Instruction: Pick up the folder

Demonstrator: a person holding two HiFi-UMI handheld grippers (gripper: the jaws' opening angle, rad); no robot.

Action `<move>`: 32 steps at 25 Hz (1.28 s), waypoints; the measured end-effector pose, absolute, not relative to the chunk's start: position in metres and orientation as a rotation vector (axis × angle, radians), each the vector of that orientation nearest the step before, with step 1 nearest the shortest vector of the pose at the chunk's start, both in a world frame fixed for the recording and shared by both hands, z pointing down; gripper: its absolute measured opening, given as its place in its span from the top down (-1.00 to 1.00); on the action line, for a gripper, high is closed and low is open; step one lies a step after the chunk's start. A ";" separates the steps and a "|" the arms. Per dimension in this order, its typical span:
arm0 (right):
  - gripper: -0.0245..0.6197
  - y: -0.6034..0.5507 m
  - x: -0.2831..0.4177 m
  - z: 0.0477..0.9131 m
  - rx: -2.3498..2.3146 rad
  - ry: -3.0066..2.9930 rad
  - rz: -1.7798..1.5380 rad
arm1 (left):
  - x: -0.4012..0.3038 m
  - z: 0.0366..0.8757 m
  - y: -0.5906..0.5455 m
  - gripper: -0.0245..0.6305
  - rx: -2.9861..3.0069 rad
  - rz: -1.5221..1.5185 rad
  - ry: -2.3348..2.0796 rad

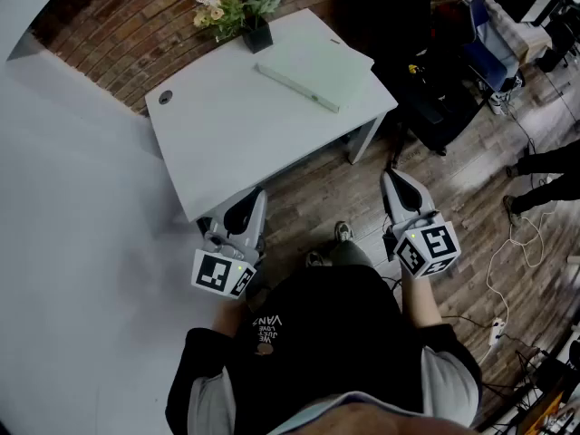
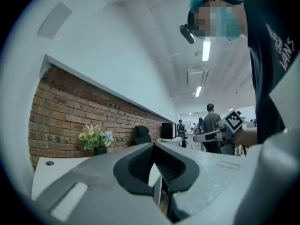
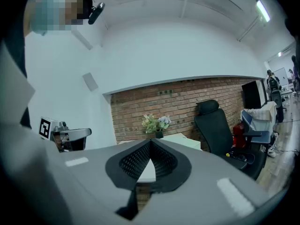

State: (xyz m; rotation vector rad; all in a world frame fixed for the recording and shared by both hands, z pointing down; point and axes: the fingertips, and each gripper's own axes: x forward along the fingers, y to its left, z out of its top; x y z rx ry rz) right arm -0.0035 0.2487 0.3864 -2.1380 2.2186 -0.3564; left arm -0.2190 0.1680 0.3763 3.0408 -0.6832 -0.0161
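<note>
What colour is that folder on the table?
The folder is pale green, close to the white table; best in the head view.

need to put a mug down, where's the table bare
The table is bare across its near half, from the cable hole to the front edge. Crowded at the far side: the folder and the flower pot.

The left gripper (image 1: 255, 195) and right gripper (image 1: 392, 178) are held out roughly level, well apart. Both sets of jaws are pressed together, tip to tip.
</note>
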 end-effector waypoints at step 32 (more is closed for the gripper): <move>0.93 0.157 0.107 0.398 -1.881 2.408 -0.433 | -0.095 0.389 0.115 0.93 2.956 0.017 -0.793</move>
